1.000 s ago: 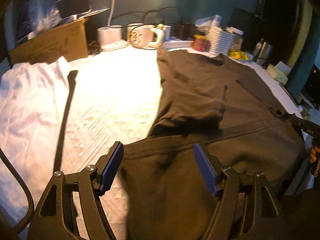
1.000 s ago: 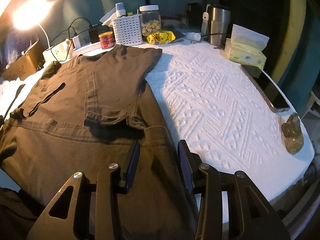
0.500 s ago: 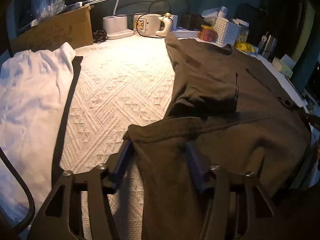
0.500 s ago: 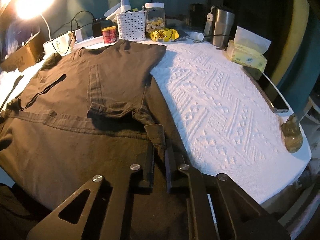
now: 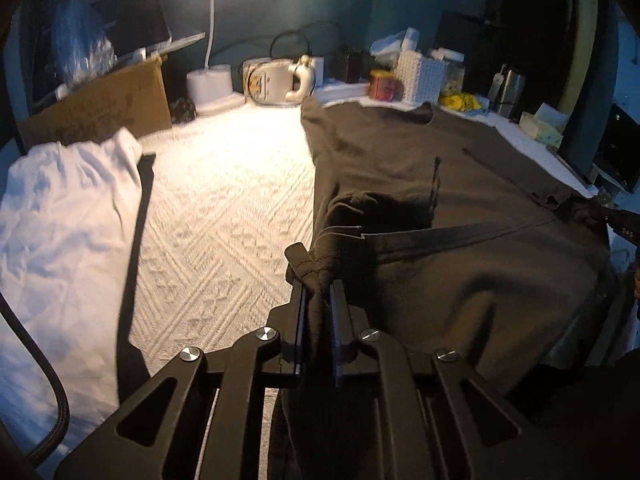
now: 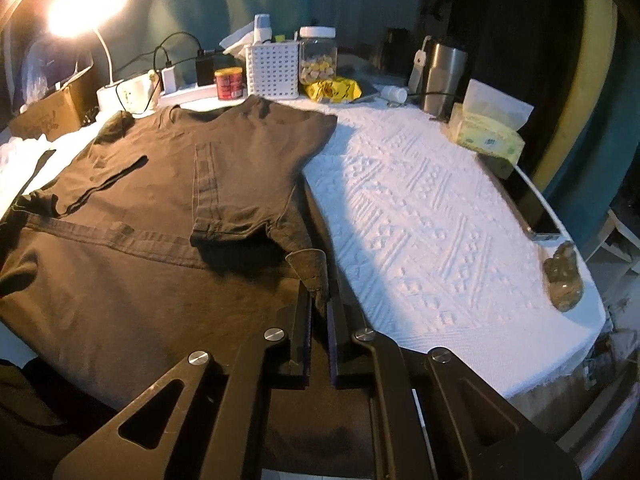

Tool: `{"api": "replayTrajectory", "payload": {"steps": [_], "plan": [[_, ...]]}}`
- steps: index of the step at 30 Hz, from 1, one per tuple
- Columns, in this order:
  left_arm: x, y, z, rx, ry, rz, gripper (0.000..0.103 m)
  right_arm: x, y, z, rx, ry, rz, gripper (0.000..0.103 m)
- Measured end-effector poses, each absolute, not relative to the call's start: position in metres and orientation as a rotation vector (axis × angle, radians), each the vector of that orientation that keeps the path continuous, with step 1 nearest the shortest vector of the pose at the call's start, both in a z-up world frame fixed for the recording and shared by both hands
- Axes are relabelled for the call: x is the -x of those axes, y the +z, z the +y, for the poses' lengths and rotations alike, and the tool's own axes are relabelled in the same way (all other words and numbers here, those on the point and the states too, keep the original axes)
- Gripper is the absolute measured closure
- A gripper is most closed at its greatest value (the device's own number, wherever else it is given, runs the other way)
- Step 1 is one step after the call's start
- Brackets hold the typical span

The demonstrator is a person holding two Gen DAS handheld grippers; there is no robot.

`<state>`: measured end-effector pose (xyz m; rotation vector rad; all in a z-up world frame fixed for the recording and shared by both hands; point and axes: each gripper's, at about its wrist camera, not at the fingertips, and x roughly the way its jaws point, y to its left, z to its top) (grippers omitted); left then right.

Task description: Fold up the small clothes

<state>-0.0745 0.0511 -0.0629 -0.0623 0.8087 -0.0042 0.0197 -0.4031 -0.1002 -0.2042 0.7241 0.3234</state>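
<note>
Broadly, a white textured cloth (image 6: 432, 216) covers the table, and the dark shirt (image 6: 132, 208) lies spread flat over its middle, collar toward the clutter at the far edge, both sleeves folded in over the body. A white garment (image 5: 60, 232) lies crumpled at the table's left side, apart from the shirt. Along the back stand a lit lamp (image 6: 86, 4), a cardboard box (image 5: 104, 108), a white basket (image 6: 273, 65), a jar (image 6: 318, 55), a steel tumbler (image 6: 444, 76) and a tissue box (image 6: 490, 130). The left gripper (image 5: 318, 292) has its fingers pressed narrow on the shirt's near left hem corner, fabric bunched between them. The right gripper (image 6: 319, 300) likewise pinches the near right hem corner, which curls up just ahead of it.
</note>
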Motion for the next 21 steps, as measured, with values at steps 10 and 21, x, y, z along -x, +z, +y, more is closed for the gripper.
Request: {"api": "replayTrajectory", "payload": {"steps": [10,21], "plan": [[0.083,-0.052,0.045,0.019,-0.003,0.798,0.097,-0.022,-0.105,-0.42,0.137,0.287,0.746,0.096],[0.093,-0.033,0.043,0.014,0.001,0.735,0.099,-0.013,-0.095,-0.428,0.13,0.293,0.698,0.096]]}}
